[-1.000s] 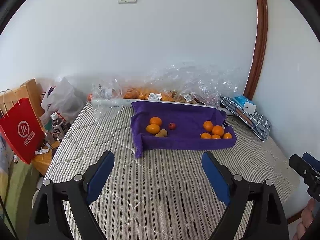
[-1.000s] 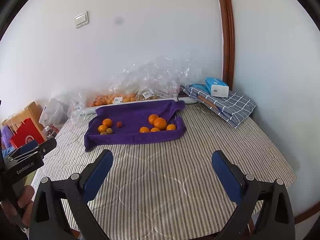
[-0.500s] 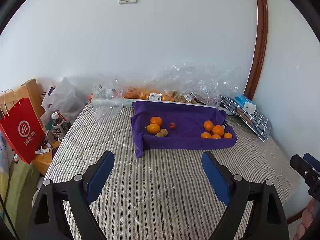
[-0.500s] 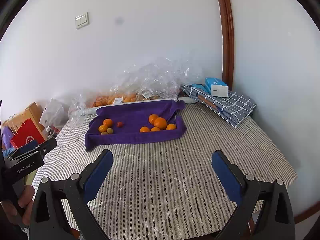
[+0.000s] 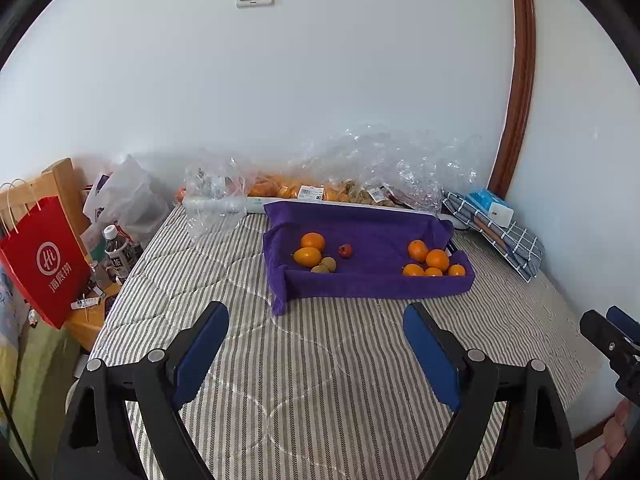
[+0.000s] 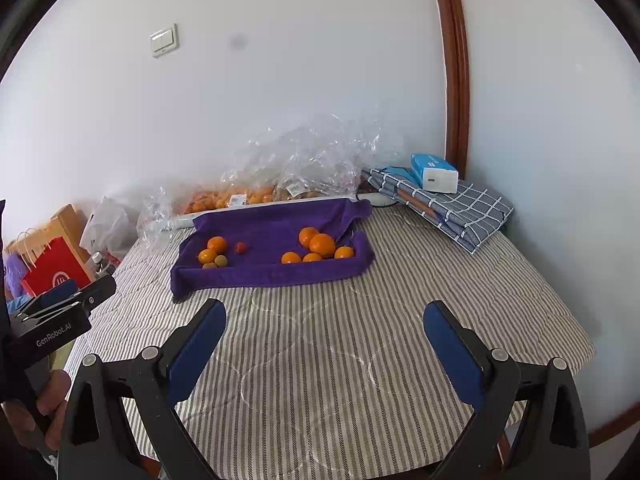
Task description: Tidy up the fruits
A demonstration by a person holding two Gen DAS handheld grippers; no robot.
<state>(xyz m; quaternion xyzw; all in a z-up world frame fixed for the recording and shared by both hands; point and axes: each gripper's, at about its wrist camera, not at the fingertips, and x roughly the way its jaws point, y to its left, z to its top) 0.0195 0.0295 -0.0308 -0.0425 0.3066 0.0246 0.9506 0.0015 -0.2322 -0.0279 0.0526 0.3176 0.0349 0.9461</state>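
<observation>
Jaws of the left gripper (image 5: 316,344) and right gripper (image 6: 325,338) stand wide, empty, above the bed (image 5: 320,360). Oranges (image 5: 434,262) lie on the purple towel (image 5: 372,228).

The fruit packed in the clear plastic bags (image 5: 344,184) along the wall shows only as an orange and brown blur behind crinkled film, and its label print is too small to read. The right gripper (image 5: 612,334) is cut off by the left wrist view's edge. The red paper bag (image 6: 54,272) is partly hidden behind the left gripper (image 6: 60,304) in the right wrist view
</observation>
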